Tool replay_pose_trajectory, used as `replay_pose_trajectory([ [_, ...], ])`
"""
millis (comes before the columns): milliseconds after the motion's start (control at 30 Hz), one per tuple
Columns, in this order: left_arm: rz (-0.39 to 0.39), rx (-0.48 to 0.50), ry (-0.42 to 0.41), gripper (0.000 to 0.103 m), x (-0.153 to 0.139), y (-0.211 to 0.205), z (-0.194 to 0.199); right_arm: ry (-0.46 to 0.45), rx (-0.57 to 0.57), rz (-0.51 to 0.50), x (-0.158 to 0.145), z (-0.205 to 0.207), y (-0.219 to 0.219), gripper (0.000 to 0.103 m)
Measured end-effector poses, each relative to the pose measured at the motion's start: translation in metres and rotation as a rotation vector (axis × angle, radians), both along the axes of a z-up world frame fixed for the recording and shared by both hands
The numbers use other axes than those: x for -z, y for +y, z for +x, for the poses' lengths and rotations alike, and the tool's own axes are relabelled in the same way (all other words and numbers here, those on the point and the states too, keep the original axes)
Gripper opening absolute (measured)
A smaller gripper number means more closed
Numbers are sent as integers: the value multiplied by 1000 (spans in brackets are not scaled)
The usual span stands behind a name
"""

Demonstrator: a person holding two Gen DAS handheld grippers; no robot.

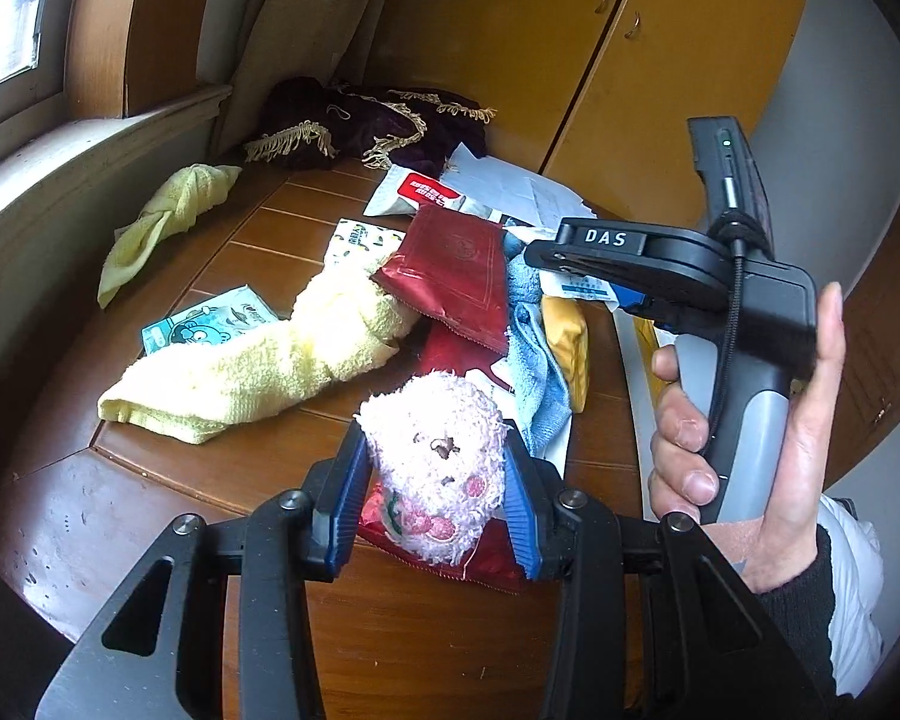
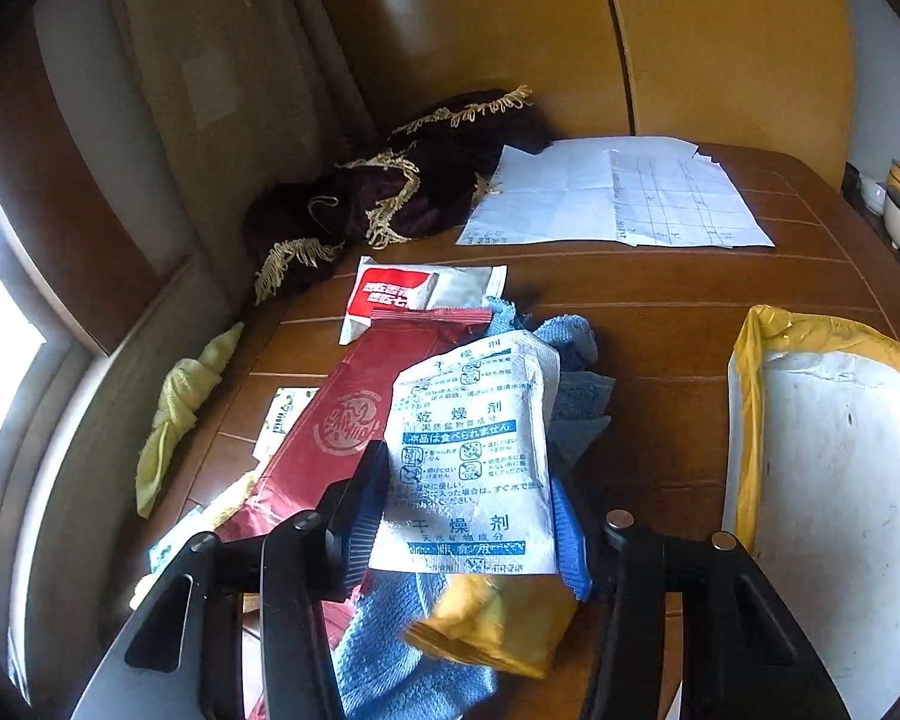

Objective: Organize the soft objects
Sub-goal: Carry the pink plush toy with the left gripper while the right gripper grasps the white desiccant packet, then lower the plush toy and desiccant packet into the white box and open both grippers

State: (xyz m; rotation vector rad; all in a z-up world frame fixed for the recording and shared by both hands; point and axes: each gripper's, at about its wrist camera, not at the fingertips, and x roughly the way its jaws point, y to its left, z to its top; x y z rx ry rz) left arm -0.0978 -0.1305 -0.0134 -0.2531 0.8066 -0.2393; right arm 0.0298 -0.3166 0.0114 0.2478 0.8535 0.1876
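Sorting has barely begun, judging by the spread: most of the soft things lie loose on the wooden table (image 1: 168, 480), and nothing looks gathered into one place yet. A long yellow towel (image 1: 258, 372) sprawls across the middle, a second yellow cloth (image 1: 162, 222) sits crumpled near the window side, and a dark fringed cloth (image 1: 378, 120) is heaped in the far corner. A blue cloth (image 2: 390, 660) lies under a jumble of packets, with a red foil pouch (image 1: 456, 276) on top of the pile and loose papers (image 2: 618, 192) well beyond.

Each hand has one item up. The left gripper (image 1: 432, 480) is clamped on a pink plush toy (image 1: 438, 456), its pads pressing both sides of the head, just above the table. The right gripper (image 2: 474, 516) pinches a white sachet printed in blue (image 2: 468, 450) over the pile. A white bin with a yellow liner (image 2: 822, 450) stands at the right and may be the drop-off; its inside is hard to make out.

Yellow cupboard doors (image 1: 618, 60) back the room, with a window (image 1: 6, 30) at the left.
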Motion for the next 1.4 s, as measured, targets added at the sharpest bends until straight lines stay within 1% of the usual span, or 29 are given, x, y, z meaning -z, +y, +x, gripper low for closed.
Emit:
replay_pose_trajectory([
  [200, 10, 13, -1, 39, 0, -8, -3, -78, -44, 87, -17, -31, -14, 48],
  [333, 9, 11, -6, 39, -2, -9, -2, -129, -103, 154, -26, -58, -22, 48],
  [433, 12, 15, -10, 39, -2, -11, -3, -156, -129, 157, -31, -78, -23, 48],
  [633, 3, 31, -10, 39, -6, -17, 0, -157, -140, 162, -29, -101, -30, 48],
  [733, -21, 64, -14, 39, -14, -25, 6, -149, -97, 141, -29, -106, -45, 48],
  [833, -63, 124, -6, 39, -22, -42, 14, -126, -60, 135, -25, -108, -61, 48],
  [900, -94, 167, 0, 39, -28, -58, 19, -104, -17, 130, -19, -111, -78, 48],
  [933, -104, 192, 0, 39, -30, -67, 22, -84, 20, 145, -13, -116, -99, 48],
  [967, -112, 219, -3, 39, -33, -77, 24, -84, 20, 145, -13, -116, -99, 48],
  [1033, -121, 264, -7, 39, -35, -101, 30, -73, 64, 149, -7, -122, -116, 48],
  [1167, -104, 352, 45, 39, -26, -150, 41, -57, 139, 110, 1, -128, -143, 48],
  [1233, -74, 391, 61, 39, -19, -172, 43, -44, 163, 85, 6, -130, -150, 48],
  [1300, -51, 396, 81, 39, -11, -187, 47, -20, 194, 60, 13, -130, -157, 47],
  [1400, -54, 411, 141, 39, 2, -196, 53, 12, 214, 53, 24, -131, -167, 47],
])
